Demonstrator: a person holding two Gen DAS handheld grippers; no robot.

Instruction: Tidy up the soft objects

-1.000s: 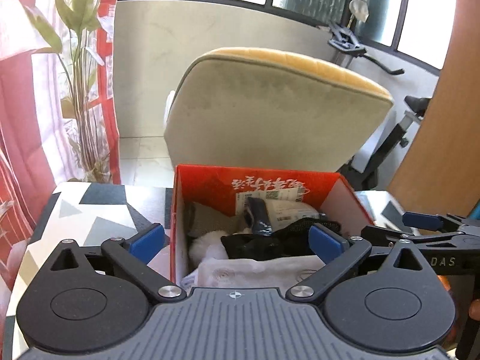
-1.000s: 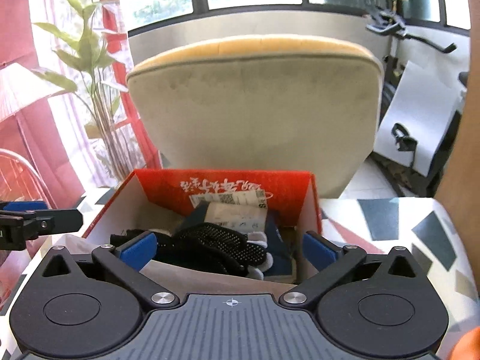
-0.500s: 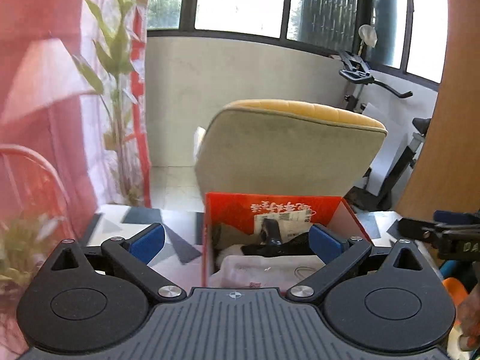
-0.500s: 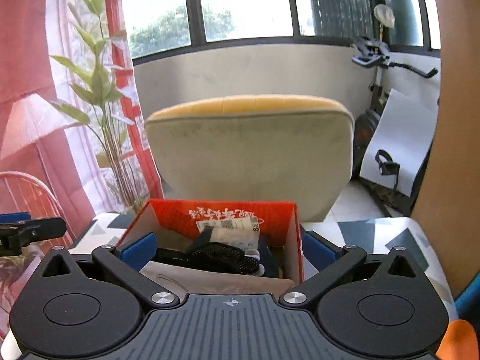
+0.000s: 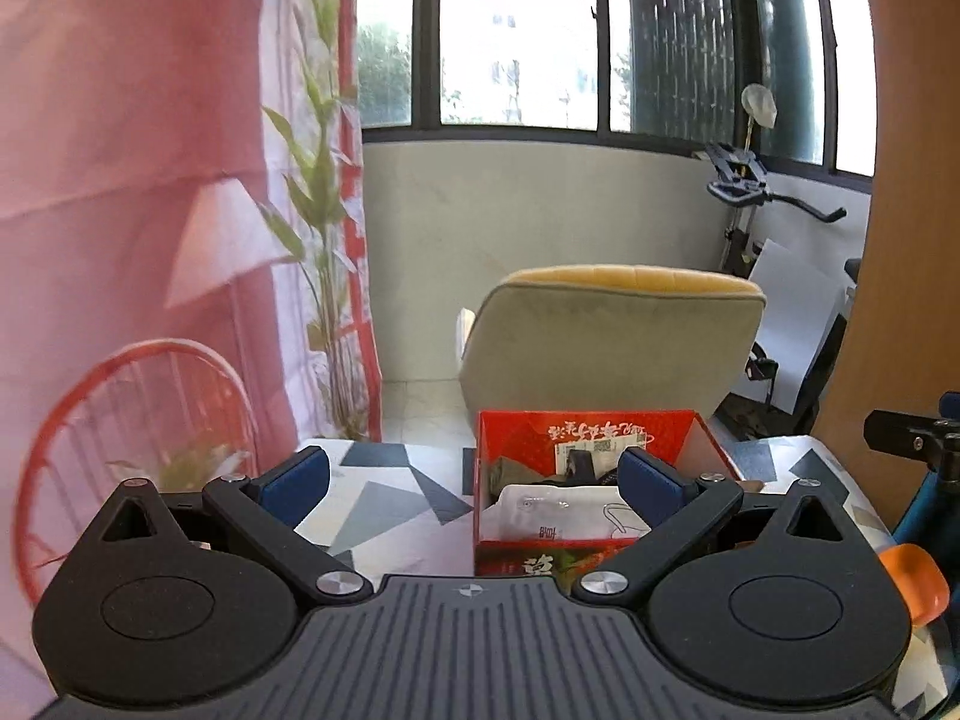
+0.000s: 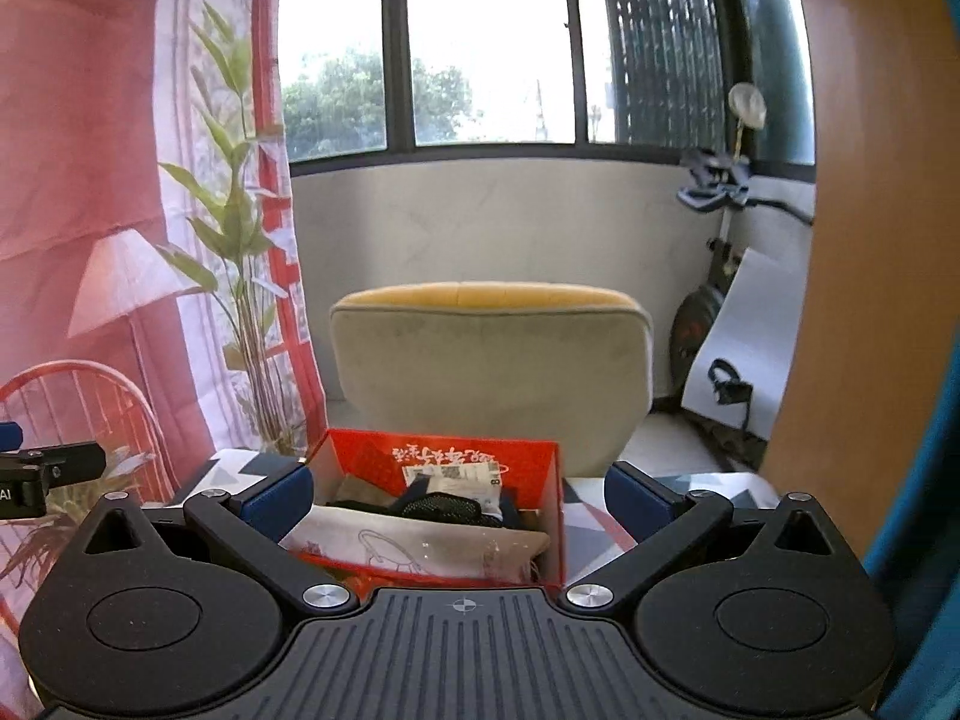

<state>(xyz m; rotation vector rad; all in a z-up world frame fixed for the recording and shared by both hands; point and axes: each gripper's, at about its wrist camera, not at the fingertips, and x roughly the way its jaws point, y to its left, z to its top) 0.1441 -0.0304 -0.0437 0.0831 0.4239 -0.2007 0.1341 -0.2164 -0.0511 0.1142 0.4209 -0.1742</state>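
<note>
white Chinese script on red box (image 6: 474, 462), unreadable; "AI" on other gripper's body (image 6: 6, 495)

1. Left gripper (image 5: 473, 479): blue-padded fingers (image 5: 295, 476) spread wide, nothing between them.
2. Red box (image 5: 591, 441): open-topped, on the patterned desk (image 5: 384, 498), holding a white pouch (image 5: 564, 516) and dark soft items (image 5: 579, 463).
3. Beige chair (image 5: 606, 348): behind the box.
4. Right gripper (image 5: 912, 438): partly visible at the right edge.
5. Pink curtain (image 5: 132, 180), plant (image 5: 318, 192): left.

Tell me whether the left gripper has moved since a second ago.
Yes. The left gripper has pulled back and up from the red box, which looks smaller and lower in its view; its jaws are open and empty.
</note>
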